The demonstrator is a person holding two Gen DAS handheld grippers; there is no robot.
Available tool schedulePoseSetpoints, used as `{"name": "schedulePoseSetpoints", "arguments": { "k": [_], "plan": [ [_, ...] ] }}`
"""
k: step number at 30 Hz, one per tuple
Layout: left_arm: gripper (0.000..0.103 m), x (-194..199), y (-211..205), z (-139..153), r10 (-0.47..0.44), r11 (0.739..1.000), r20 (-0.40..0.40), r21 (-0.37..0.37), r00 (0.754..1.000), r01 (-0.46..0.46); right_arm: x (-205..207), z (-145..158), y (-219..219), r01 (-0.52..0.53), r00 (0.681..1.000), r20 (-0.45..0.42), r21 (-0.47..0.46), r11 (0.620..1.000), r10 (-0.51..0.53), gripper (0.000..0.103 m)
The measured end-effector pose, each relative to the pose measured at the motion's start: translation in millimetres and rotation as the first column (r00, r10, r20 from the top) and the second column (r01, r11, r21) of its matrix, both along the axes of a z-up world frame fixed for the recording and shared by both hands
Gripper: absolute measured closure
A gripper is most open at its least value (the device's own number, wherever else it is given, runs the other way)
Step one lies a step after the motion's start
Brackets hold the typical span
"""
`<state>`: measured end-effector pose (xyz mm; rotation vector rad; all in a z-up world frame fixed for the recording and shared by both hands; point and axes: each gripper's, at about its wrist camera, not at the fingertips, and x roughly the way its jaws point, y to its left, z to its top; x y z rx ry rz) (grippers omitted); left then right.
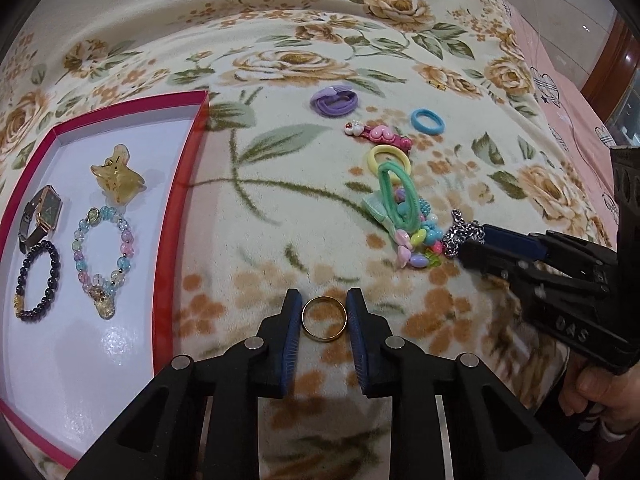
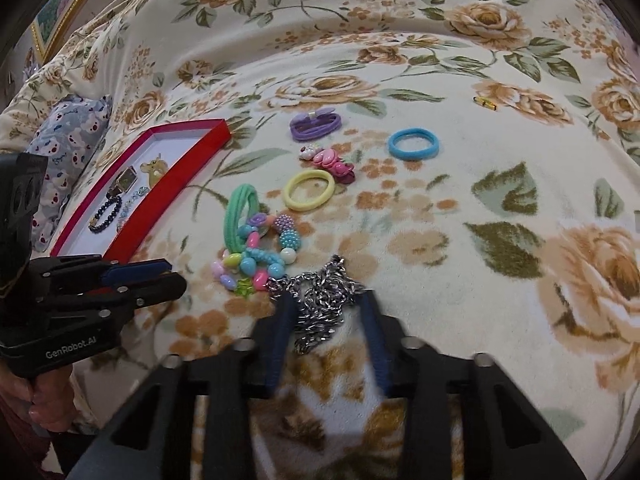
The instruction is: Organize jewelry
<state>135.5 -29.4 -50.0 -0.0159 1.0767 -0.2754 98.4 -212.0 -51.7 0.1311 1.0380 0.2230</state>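
At the far left lies my red tray (image 1: 182, 216), on the flowered blanket (image 1: 280, 60) that covers the bed. In it rest a gold square watch (image 1: 42, 210), a dark bead bracelet (image 1: 38, 278), a pastel bead bracelet (image 1: 102, 252) and an amber claw clip (image 1: 117, 178).

Just right of the tray, my left tongs (image 1: 324, 312) point down at the blanket with a gold ring (image 1: 324, 319) between the blue pads; the ring touches both pads, so I take it as clenched on the ring.

Further right and beyond lie the loose pieces: a purple hair tie (image 1: 333, 101), a pink clip (image 1: 380, 134), a blue hair tie (image 1: 427, 121), a yellow hair tie (image 1: 389, 162) overlapped by a green hair tie (image 1: 398, 200), and a heap of coloured beads (image 2: 256, 256).

Touching the beads on the right is a silver chain (image 2: 320, 304). My right tongs (image 2: 328, 312) straddle its bundle, the left pad against the links, the right pad blurred; whether they actually pinch it I cannot tell.
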Motion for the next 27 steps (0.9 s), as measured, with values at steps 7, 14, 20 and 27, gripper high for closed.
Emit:
{"name": "schedulePoseSetpoints", "arguments": {
  "k": [7,14,20,27],
  "plan": [
    [0.081,-13,10,14,0.016,0.999,0.038,-0.042,0.999,-0.014,-6,16,-9,0.029,0.998,0.044,0.081,0.996,-0.032,0.094],
    [0.081,-32,31,40,0.052,0.995,0.083,-0.084,0.995,-0.045,-13,46,1,0.004,0.993,0.113,0.106,0.994,-0.016,0.094],
    [0.081,-53,54,62,0.089,0.991,0.125,-0.109,0.988,-0.075,-16,72,15,-0.031,0.985,0.171,0.124,0.992,0.010,0.094],
    [0.081,-73,80,73,0.139,0.985,0.144,-0.120,0.980,-0.122,-14,91,37,-0.084,0.975,0.214,0.137,0.987,0.053,0.094]
  ]
}}
